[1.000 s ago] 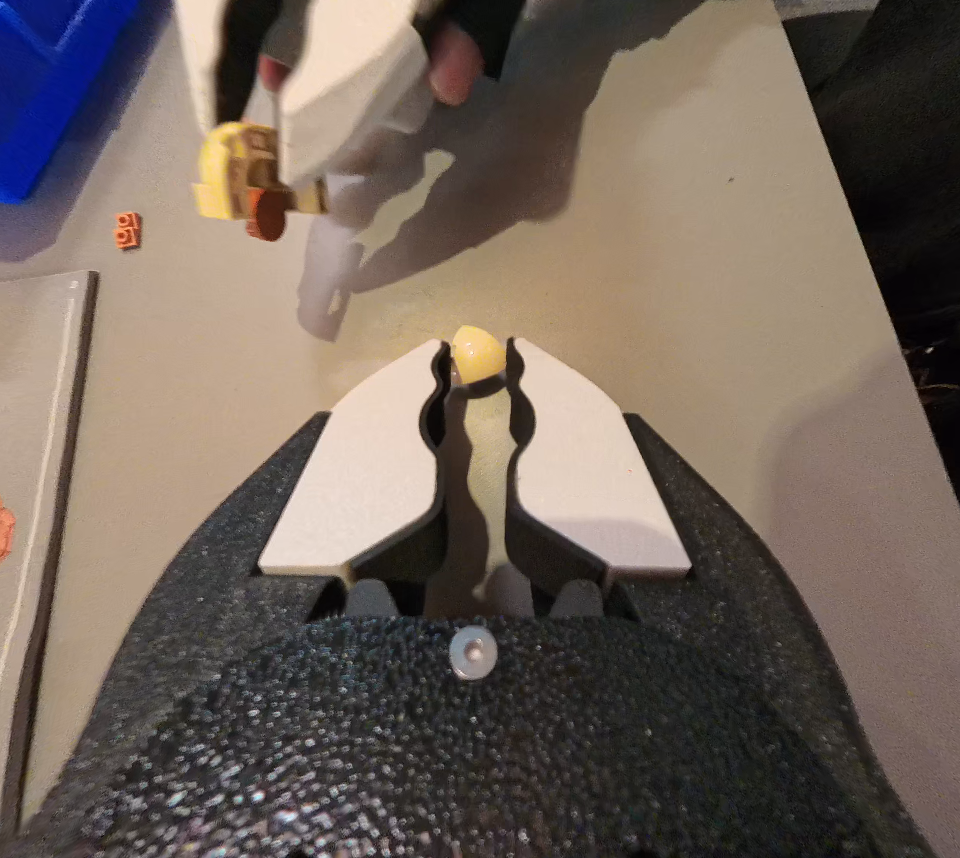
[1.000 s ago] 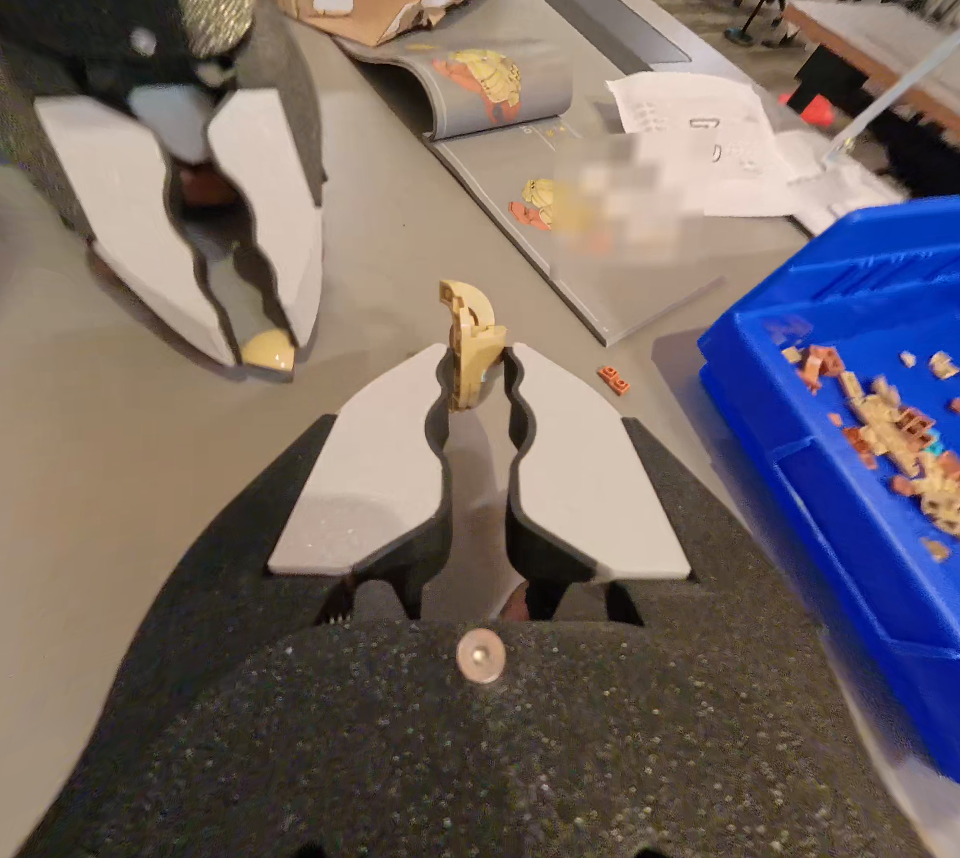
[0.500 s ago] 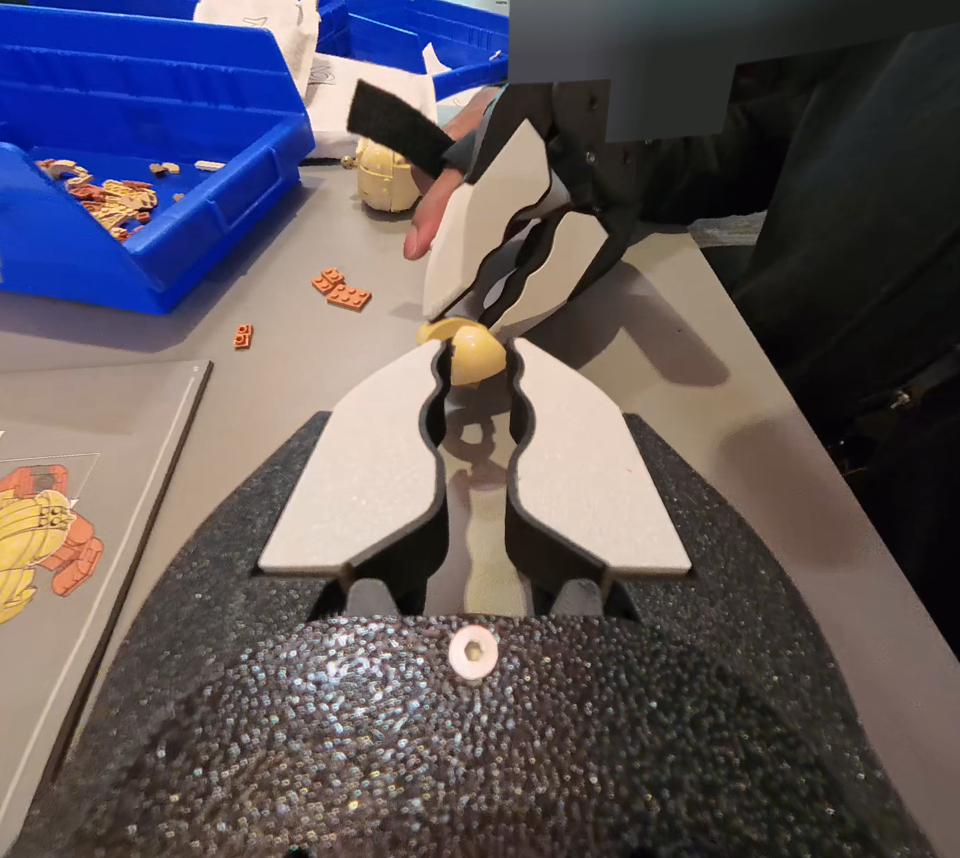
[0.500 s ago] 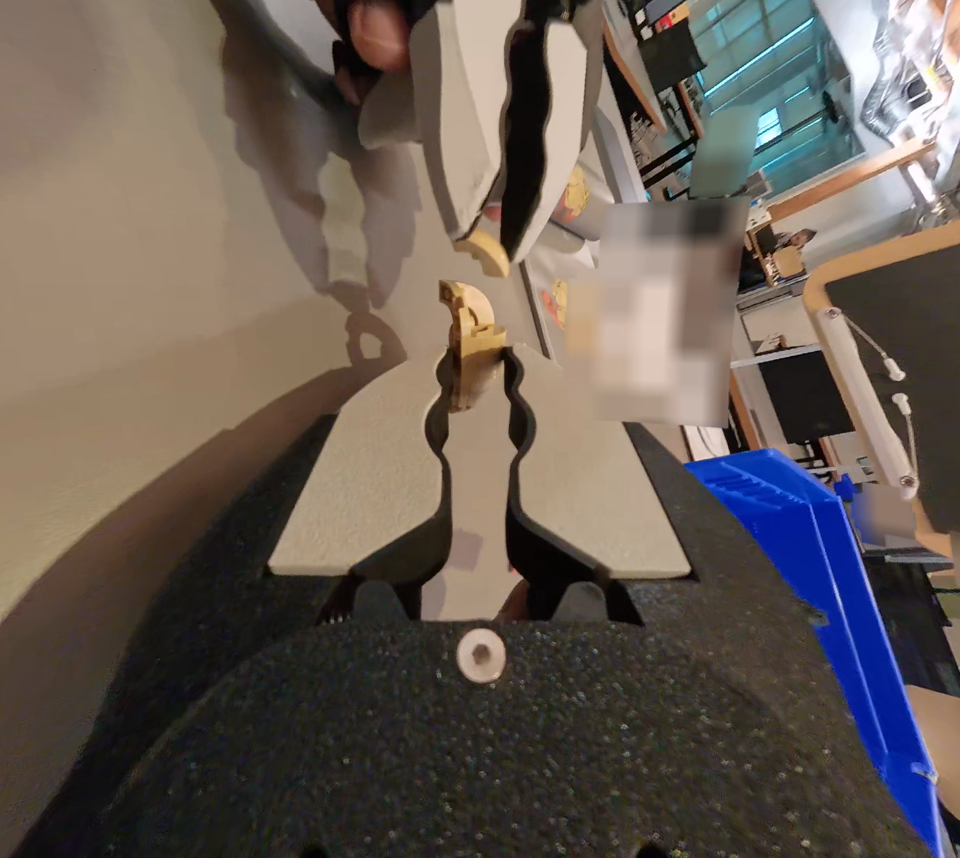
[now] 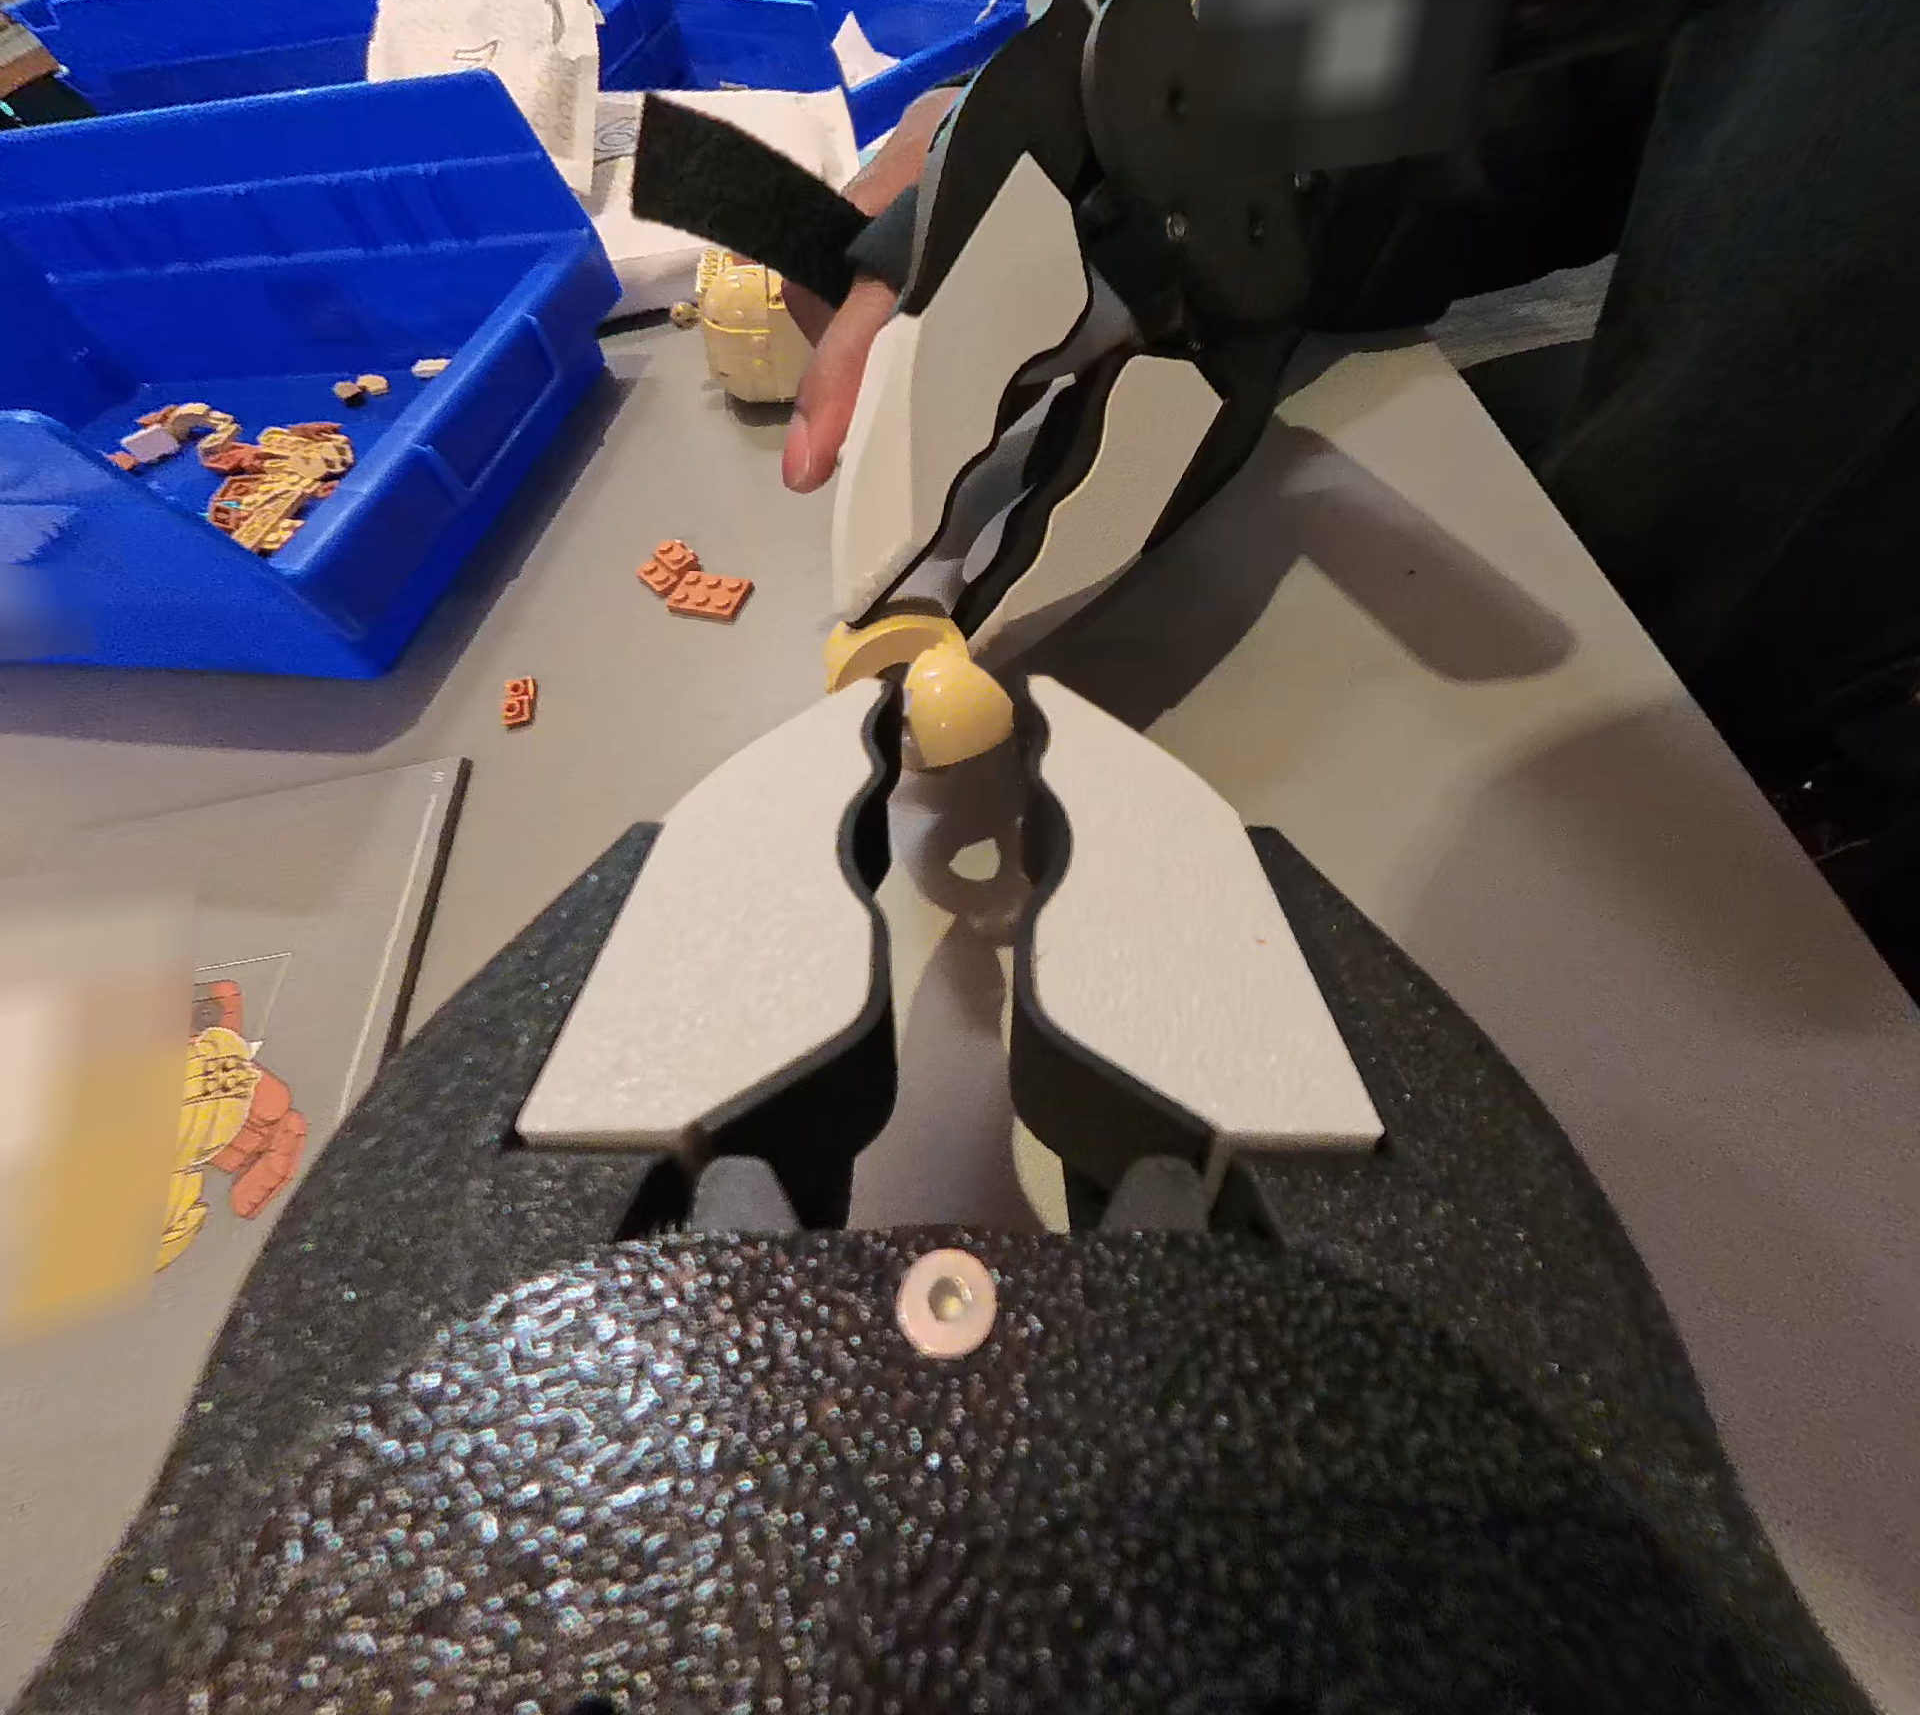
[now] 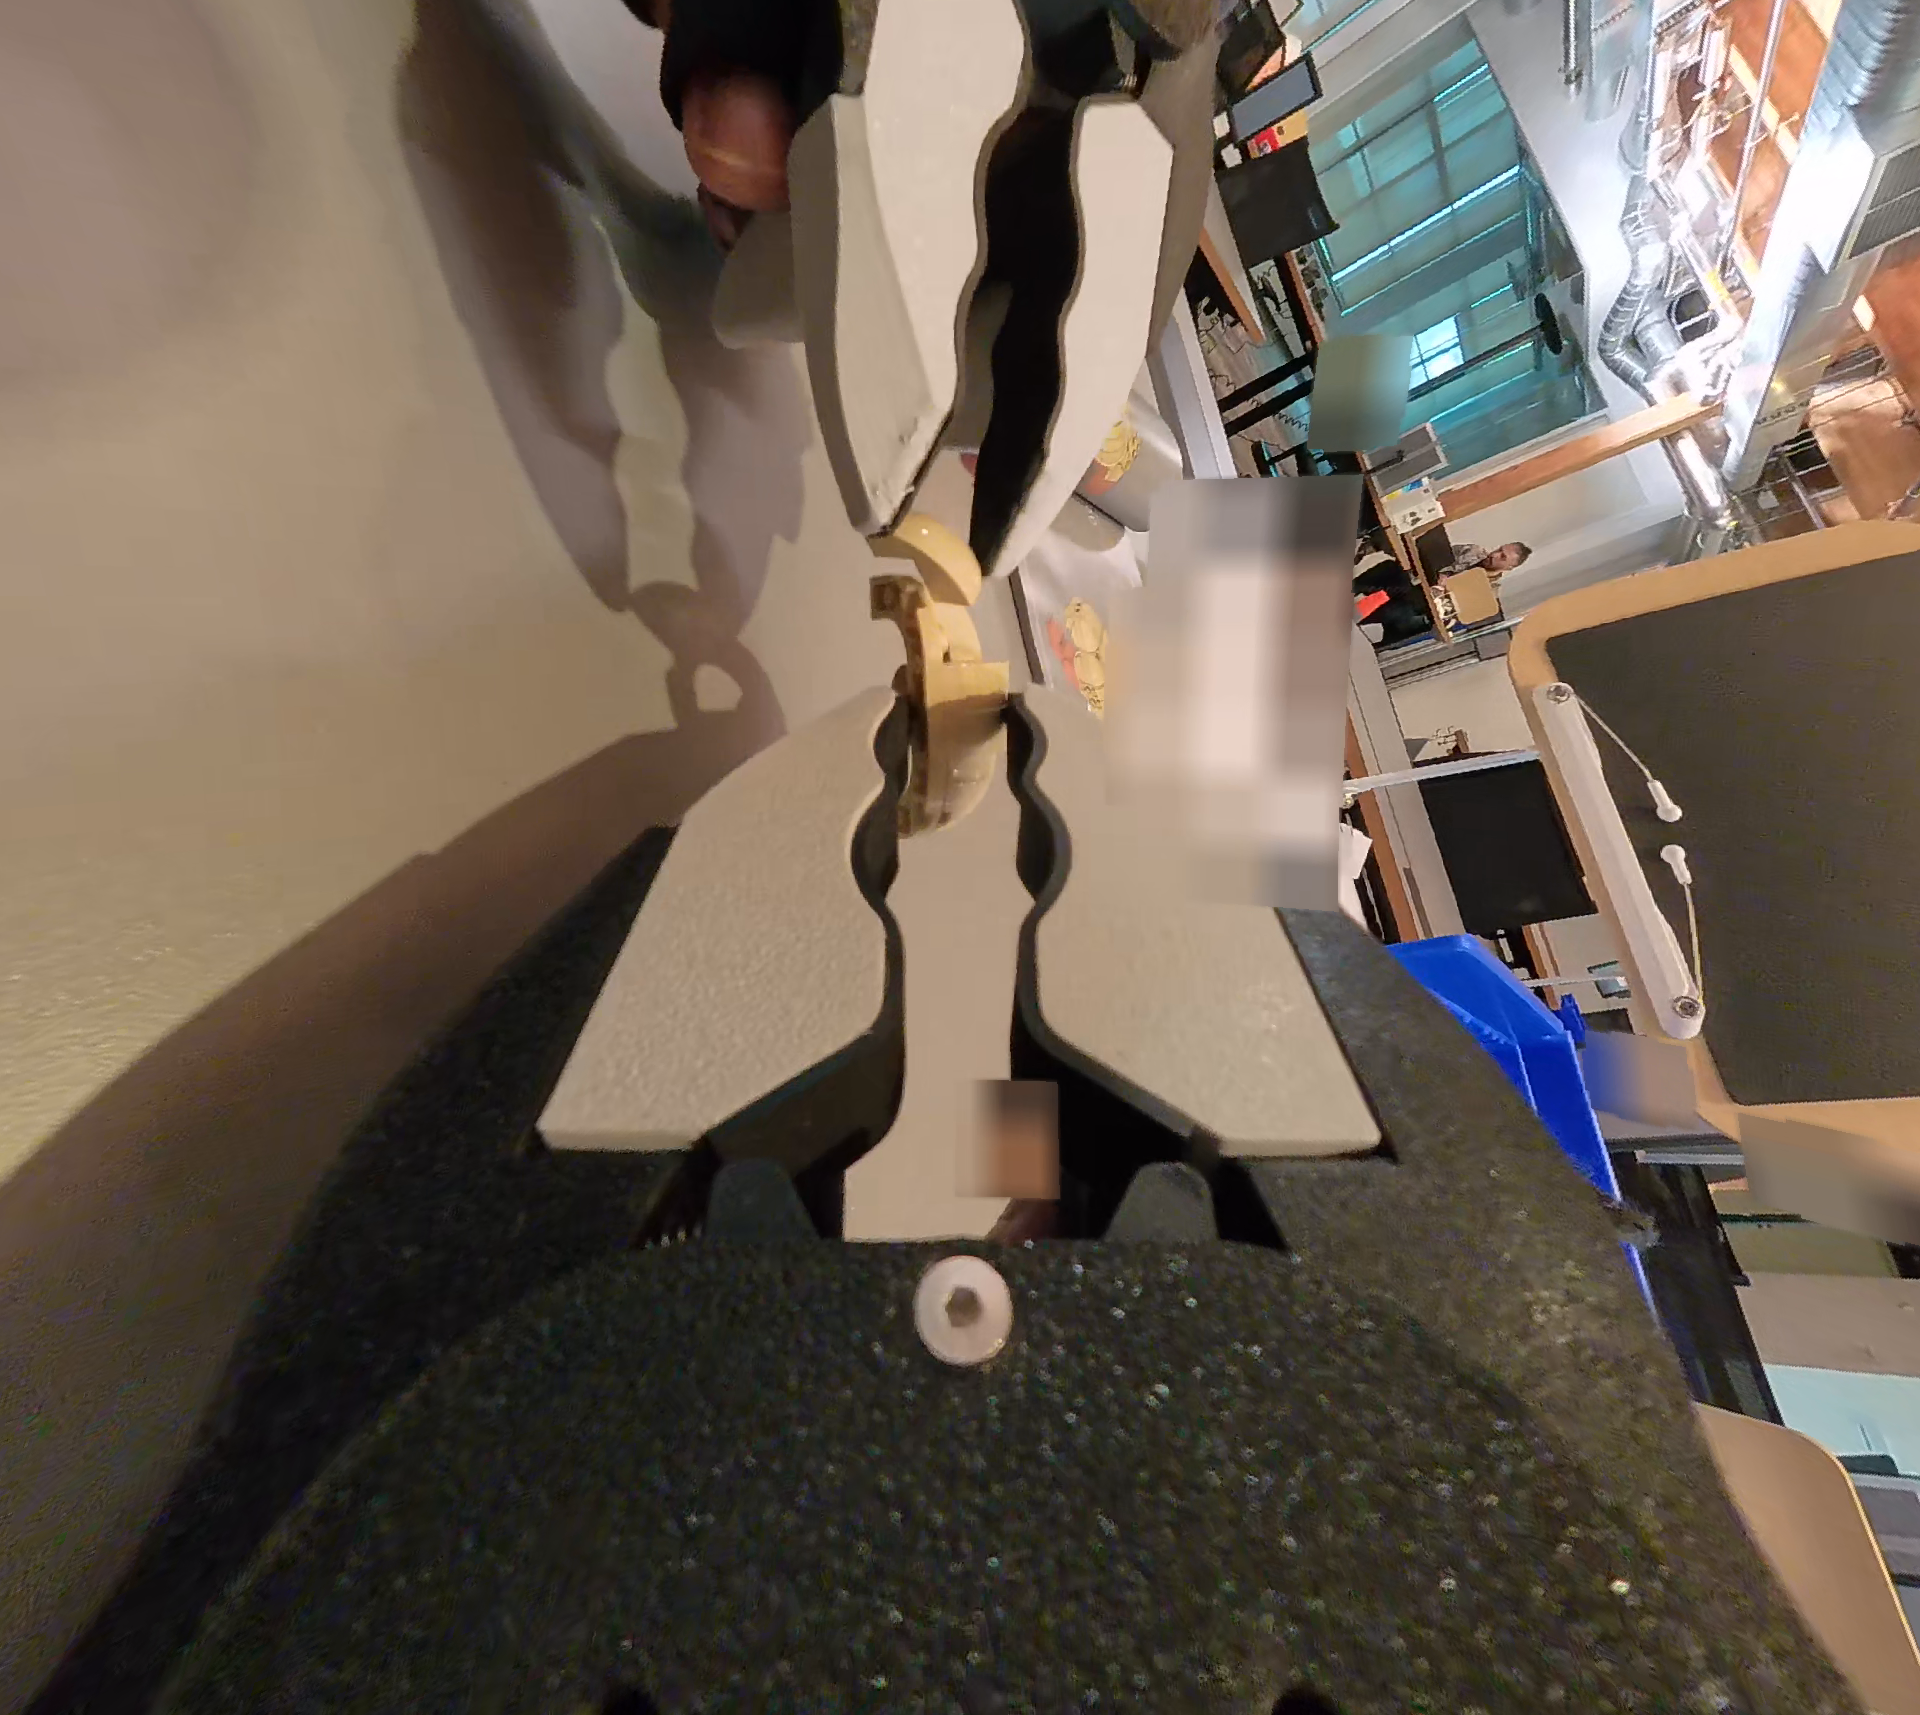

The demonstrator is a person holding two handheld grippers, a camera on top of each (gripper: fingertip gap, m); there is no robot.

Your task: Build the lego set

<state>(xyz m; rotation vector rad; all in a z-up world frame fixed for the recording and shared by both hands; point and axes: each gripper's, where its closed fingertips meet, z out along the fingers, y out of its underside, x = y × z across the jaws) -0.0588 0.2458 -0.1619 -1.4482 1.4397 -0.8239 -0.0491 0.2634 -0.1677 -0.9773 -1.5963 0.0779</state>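
My left gripper is shut on a small rounded tan piece held above the table. My right gripper is shut on a tan arched lego assembly. The two grippers meet tip to tip: in the left wrist view the right gripper comes down from above with its tan arch touching the rounded piece. In the right wrist view the left gripper points down with the rounded piece against the top of the arch. A partly built tan lego body stands farther back on the table.
Blue bins with loose tan and brown pieces stand at the left. Small orange-brown plates and a tiny one lie on the grey table. An open instruction booklet lies at the near left. A person's hand holds the right gripper. Both grippers' tips are close together, under 4 cm apart.
The two grippers have closed the last gap: the rounded piece and the arch, slightly apart half a second ago, now touch. A second ago they were well apart over the table.
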